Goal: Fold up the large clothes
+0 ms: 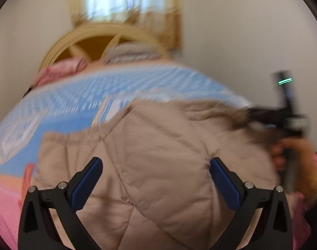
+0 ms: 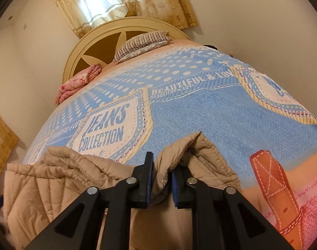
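A beige quilted jacket (image 1: 154,129) lies spread on the blue bedspread (image 2: 200,112). In the blurred left wrist view my left gripper (image 1: 156,162) hovers over the jacket's back, jaws wide open with nothing between its blue pads (image 1: 87,183). At the right edge of that view a person's hand (image 1: 300,152) holds my right gripper (image 1: 256,114) at the jacket's far edge. In the right wrist view my right gripper (image 2: 162,162) stands narrowly open. A raised fold of the jacket (image 2: 162,173) sits loosely between its pads, with a slim gap on the right side.
The bed has a cream round headboard (image 2: 91,39) against the wall. A striped pillow (image 2: 141,41) and a folded pink cloth (image 2: 79,79) lie at its head. Patterned curtains (image 2: 121,0) hang above. Bare bedspread stretches beyond the jacket.
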### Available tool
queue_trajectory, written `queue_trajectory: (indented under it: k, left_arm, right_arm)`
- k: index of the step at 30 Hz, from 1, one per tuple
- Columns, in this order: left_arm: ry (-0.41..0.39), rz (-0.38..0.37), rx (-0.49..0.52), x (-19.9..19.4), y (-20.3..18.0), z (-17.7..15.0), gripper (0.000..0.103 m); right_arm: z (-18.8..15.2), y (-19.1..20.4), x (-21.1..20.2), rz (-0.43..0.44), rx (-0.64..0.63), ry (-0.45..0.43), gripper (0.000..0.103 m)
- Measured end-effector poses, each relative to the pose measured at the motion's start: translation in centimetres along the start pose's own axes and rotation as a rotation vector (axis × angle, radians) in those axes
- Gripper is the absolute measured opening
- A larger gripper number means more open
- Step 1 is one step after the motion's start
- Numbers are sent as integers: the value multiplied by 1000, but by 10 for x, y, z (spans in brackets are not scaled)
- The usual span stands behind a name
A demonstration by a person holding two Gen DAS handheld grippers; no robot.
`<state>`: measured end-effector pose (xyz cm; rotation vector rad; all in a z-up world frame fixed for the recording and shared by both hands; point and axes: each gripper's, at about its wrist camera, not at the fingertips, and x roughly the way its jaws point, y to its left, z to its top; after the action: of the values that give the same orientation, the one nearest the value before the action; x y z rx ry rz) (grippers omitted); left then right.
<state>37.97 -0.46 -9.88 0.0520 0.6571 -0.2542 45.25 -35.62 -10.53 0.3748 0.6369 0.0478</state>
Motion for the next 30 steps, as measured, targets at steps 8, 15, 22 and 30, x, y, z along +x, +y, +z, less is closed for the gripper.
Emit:
queue_trajectory:
  k: [8,15,22,30]
  left_arm:
    - [77,29,-166,41,38,-16,103]
    - [39,-13,-194,22,39,-11,103]
    - [134,116,-134,63,35,-12,103]
    - [131,149,-113,77,31,-22,103]
  right_arm:
    - [-13,66,-73,48,-130,-163,67]
    - [-71,115,-6,57,-294,74,27]
    - [-80,101,16,56,-266,103,28]
    - [-92,100,30,31,-279,110,28]
